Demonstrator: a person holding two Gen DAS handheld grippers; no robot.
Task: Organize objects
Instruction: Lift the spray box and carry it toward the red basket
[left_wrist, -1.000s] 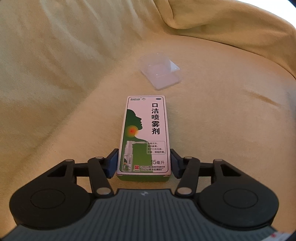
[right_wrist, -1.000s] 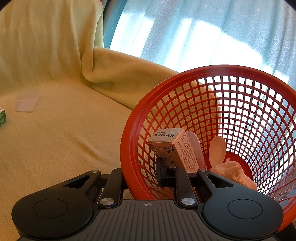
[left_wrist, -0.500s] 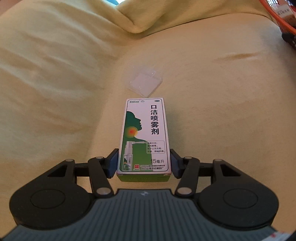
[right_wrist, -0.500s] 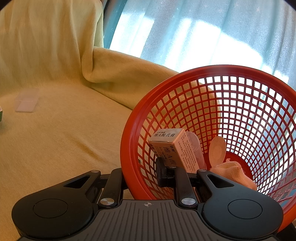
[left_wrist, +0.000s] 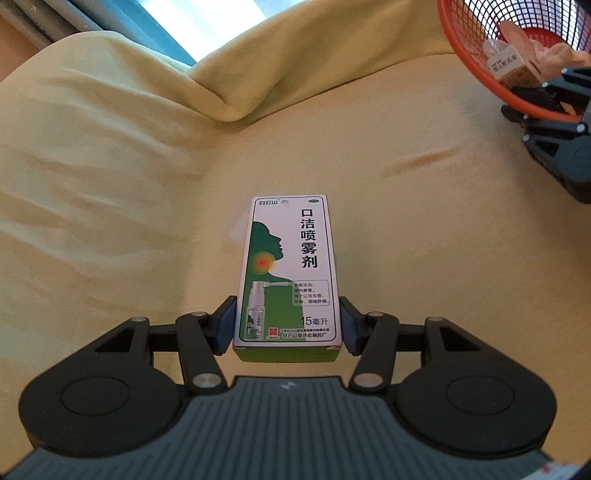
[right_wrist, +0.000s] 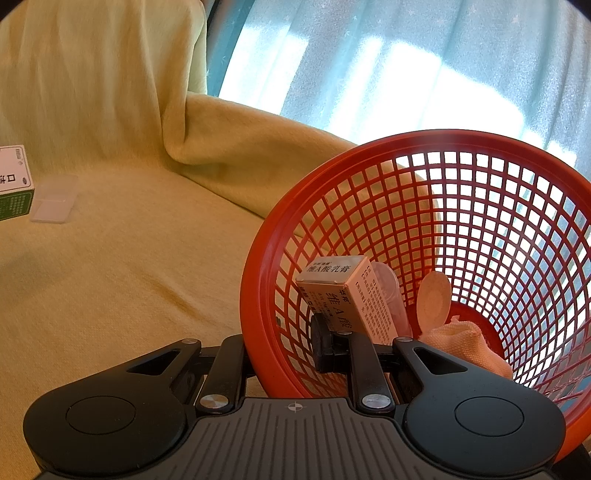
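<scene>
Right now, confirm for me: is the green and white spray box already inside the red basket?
No: the green and white spray box is clamped in the left hand-held gripper above the yellow blanket, away from the red basket.

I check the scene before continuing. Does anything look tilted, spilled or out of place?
Yes: the red basket is tipped on its side, its rim pinched by the right gripper. A clear plastic case lies loose on the yellow cover, outside the basket.

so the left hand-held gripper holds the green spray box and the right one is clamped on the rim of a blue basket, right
Not quite: the basket is red, not blue, as the right wrist view shows. The rest stands: the left hand-held gripper holds the green spray box, and the right hand-held gripper clamps the rim.
</scene>
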